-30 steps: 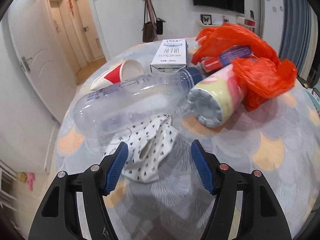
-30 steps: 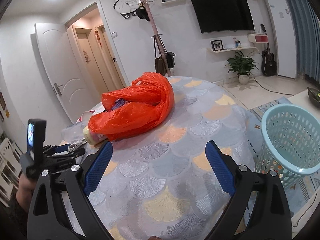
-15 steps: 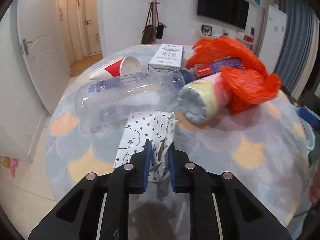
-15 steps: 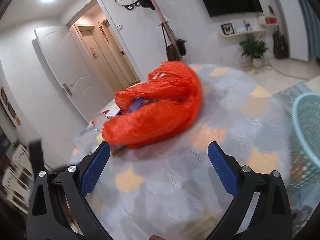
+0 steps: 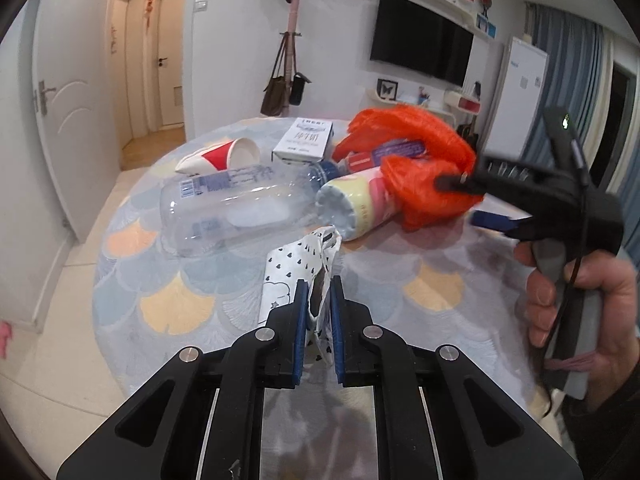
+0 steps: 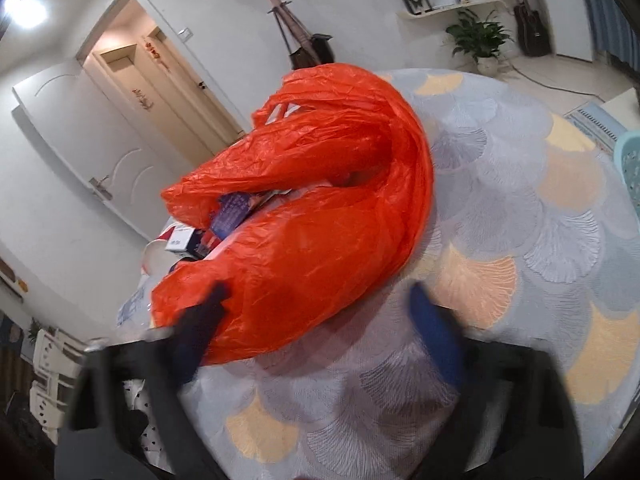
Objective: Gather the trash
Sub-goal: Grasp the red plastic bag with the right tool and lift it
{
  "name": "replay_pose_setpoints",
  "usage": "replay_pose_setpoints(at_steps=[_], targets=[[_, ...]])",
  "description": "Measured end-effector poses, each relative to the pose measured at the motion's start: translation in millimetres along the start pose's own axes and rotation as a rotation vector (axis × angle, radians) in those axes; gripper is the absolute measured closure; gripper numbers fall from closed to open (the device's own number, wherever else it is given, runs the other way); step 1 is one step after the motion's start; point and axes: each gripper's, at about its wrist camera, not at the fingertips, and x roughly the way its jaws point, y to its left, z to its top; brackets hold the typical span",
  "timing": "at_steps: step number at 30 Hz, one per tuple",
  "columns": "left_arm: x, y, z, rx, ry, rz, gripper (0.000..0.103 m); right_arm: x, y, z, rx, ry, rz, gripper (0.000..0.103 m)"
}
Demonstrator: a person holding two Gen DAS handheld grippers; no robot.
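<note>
Trash: our left gripper [image 5: 318,300] pinches the patterned wrapper [image 5: 298,264]; only the right view shows our right gripper [image 6: 316,320] closing, seemingly around the orange bag [image 6: 320,216].

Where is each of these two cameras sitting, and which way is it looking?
Left wrist: sits on the left gripper, looking forward and down across the table; its jaws pinch a patterned wrapper, with the right hand in view.
Right wrist: sits on the right gripper, facing the orange bag; its blurred jaws are closing around the bag's edge.
Both show the orange bag and the table.
</note>
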Motion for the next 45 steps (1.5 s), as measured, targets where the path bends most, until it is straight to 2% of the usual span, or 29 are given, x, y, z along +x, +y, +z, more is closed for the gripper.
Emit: replay_pose_setpoints(at_steps=[1, 2, 4, 5, 11, 14, 16, 29, 37, 45], targets=[[0, 0, 0, -0.002, -0.006, -0.007, 0.093, -2, 3, -2, -0.025, -0.007, -0.021, 0.071], [-2, 0, -1, -0.003, -0.012, -0.014, 0.093, -5, 6, -6, -0.053, -0.021, -0.038, 0.079], [-3, -2, -1, -0.004, -0.024, -0.026, 0.093, -11, 11, -12, -0.099, -0.029, -0.055, 0.084], [-4, -3, -1, -0.004, -0.030, -0.033, 0.093, -17, 15, -17, -0.136, -0.060, -0.087, 0.086], [-2, -11, 2, 0.006, -0.058, -0.054, 0.093, -45, 35, -44, -0.280, -0.190, -0.164, 0.089], [6, -15, 2, -0.007, -0.055, -0.063, 0.093, -44, 37, -53, -0.305, -0.187, -0.146, 0.090], [11, -17, 2, -0.016, -0.049, -0.072, 0.093, -51, 33, -55, -0.297, -0.217, -0.124, 0.090], [38, -28, -4, 0.006, -0.047, -0.058, 0.091, -57, 26, -57, -0.273, -0.240, -0.090, 0.090], [46, -13, -5, -0.066, -0.020, -0.114, 0.091, -56, 25, -56, -0.271, -0.234, -0.096, 0.090], [48, -11, -7, -0.076, -0.018, -0.128, 0.091, -53, 25, -56, -0.267, -0.223, -0.104, 0.090]])
